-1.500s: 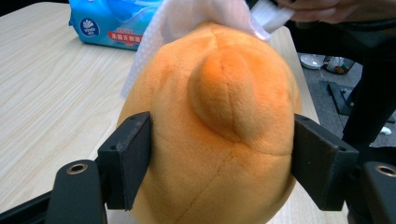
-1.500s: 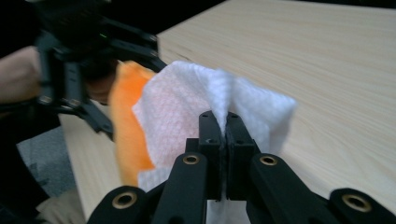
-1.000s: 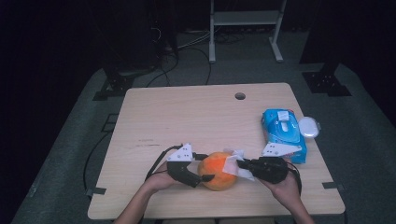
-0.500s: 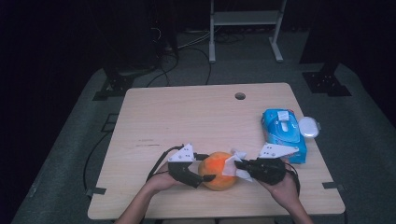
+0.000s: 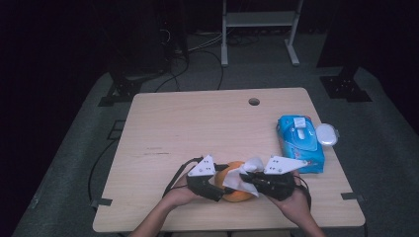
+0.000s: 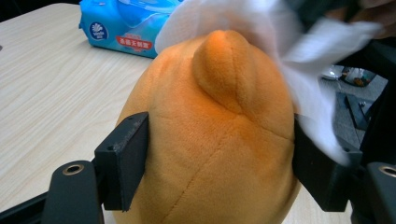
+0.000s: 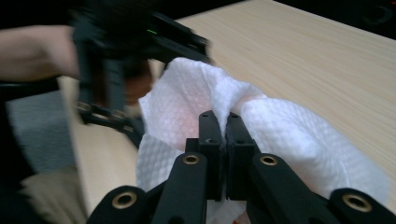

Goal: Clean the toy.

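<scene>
A dim recording lab.
Around our desk (image 5: 197, 123) we see grey carpet, trailing cables (image 5: 197, 47) behind it, and dark equipment stands (image 5: 346, 84).

Light wooden rectangular table (image 5: 197, 128) with round cable hole (image 5: 254, 101), on grey carpet floor (image 5: 79, 163). Dark room behind; white metal shelf frame (image 5: 259, 19), black cables (image 5: 197, 47) on floor.

The high view looks down and forward over the whole table (image 5: 197, 123). Both gripper views sit low and close, sharing the orange toy (image 6: 210, 140) and wipe (image 7: 280, 135) near its front edge.
</scene>
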The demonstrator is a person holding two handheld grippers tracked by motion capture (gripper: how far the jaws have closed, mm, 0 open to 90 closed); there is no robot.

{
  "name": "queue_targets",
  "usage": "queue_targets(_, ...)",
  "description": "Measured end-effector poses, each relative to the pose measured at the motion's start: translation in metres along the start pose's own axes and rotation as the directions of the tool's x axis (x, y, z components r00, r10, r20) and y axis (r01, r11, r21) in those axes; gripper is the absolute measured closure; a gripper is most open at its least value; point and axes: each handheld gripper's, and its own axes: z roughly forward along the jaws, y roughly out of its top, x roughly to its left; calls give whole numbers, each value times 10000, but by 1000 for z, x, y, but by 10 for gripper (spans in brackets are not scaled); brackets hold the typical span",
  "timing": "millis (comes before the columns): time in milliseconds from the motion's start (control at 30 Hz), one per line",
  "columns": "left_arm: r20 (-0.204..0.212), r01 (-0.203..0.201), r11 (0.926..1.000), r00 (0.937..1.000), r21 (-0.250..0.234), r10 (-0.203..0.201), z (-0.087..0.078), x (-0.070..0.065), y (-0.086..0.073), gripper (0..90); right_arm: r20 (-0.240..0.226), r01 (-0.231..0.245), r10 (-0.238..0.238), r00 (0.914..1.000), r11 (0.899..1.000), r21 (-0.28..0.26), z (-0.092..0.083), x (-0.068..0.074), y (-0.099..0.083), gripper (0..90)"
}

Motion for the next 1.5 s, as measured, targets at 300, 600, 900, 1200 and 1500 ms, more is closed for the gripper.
queue_targets(300,-52,-165,9998,9999,-67,165,5,-5,0,246,252,-299,304,9992,9994,-185,-4,-3,0,867)
queue_targets(600,313,-811,9964,9963,260,803,12,-18,3,244,-273,-245,238,9993,9994,-242,1,6,7,868)
queue_targets(900,440,-904,9958,9950,158,896,13,-19,2,242,46,-969,969,9953,9952,-158,-5,-15,-2,868)
queue_targets(1200,750,-1196,9924,9903,306,1171,14,-23,1,238,-390,-464,468,9981,9989,100,1,-1,4,868)
queue_targets(1500,914,-1430,9892,9860,331,1395,16,-25,1,238,360,-964,944,9949,9937,564,-2,-26,-12,869)
